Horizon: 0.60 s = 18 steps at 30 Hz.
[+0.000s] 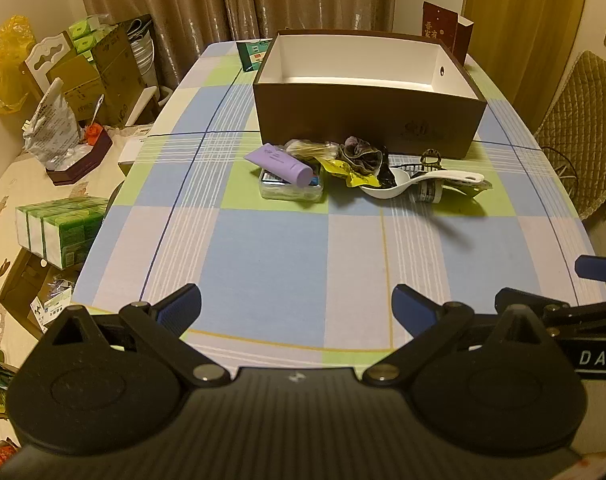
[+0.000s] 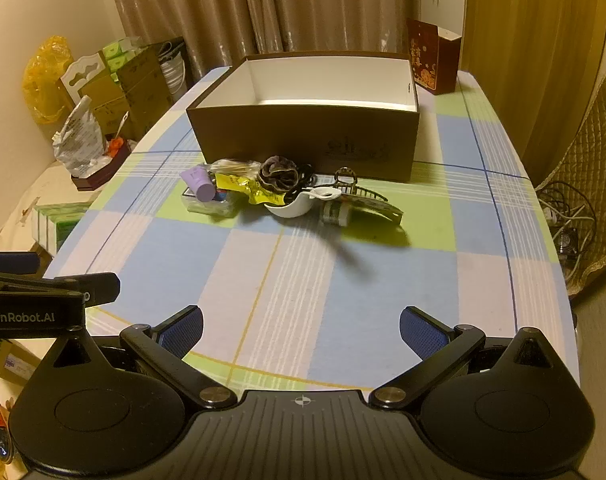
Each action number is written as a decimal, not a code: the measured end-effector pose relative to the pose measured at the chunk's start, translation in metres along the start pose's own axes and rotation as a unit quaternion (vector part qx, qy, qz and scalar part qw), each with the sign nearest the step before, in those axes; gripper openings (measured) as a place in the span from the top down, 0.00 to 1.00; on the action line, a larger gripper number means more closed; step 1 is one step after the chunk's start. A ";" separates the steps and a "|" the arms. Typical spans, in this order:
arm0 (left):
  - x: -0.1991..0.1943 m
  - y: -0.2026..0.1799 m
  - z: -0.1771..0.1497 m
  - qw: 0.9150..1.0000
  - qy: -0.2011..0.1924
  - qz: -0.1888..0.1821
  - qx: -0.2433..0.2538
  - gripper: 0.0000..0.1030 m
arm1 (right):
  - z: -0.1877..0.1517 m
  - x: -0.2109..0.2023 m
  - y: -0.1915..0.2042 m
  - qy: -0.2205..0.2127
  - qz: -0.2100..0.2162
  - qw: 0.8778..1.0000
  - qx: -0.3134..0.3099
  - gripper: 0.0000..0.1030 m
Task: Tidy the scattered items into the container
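Floor of the box (image 1: 367,120) mostly hidden behind its near wall, contents impossible to tell. Clear case (image 1: 291,190) partly covered by the purple tube (image 1: 281,162); small jar (image 1: 427,191) half hidden under the spoon (image 1: 419,182), label too small to read. Other gripper cut off at the frame edge in both views.

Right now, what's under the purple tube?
The purple tube lies slanted across a clear plastic box, cap end overhanging the front. A blue-and-white label shows through the lid; the rest of the contents are covered by the tube and too blurred to tell.
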State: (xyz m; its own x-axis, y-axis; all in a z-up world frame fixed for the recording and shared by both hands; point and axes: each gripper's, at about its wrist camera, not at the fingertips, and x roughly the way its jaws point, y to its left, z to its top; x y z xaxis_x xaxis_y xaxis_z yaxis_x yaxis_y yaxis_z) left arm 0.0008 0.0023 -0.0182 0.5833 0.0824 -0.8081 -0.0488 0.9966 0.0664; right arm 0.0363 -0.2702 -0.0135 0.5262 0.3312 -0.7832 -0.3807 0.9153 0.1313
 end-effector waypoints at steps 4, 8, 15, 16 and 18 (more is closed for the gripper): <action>0.000 0.000 0.001 1.000 -0.002 0.005 -0.003 0.03 | 0.000 0.000 -0.001 0.000 0.001 1.000 -0.003 0.02; 0.003 0.001 0.003 1.000 0.000 0.007 -0.008 0.03 | 0.002 0.002 -0.009 0.001 0.004 1.000 -0.002 0.02; 0.011 0.004 0.005 1.000 0.012 0.000 -0.015 0.02 | 0.003 0.003 -0.021 -0.009 0.003 1.000 -0.001 0.02; 0.013 0.004 0.006 1.000 0.014 -0.003 -0.016 0.02 | 0.004 0.004 -0.022 -0.008 0.008 1.000 0.000 0.02; 0.018 0.005 0.007 1.000 0.018 -0.009 -0.015 0.02 | 0.005 0.006 -0.023 -0.008 0.014 1.000 0.001 0.02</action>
State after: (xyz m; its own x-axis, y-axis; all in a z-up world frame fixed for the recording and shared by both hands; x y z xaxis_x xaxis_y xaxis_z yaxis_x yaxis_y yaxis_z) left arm 0.0167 0.0091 -0.0281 0.5553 0.0637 -0.8292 -0.0633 0.9974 0.0342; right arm 0.0517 -0.2886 -0.0181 0.5273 0.3609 -0.7692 -0.3942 0.9059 0.1548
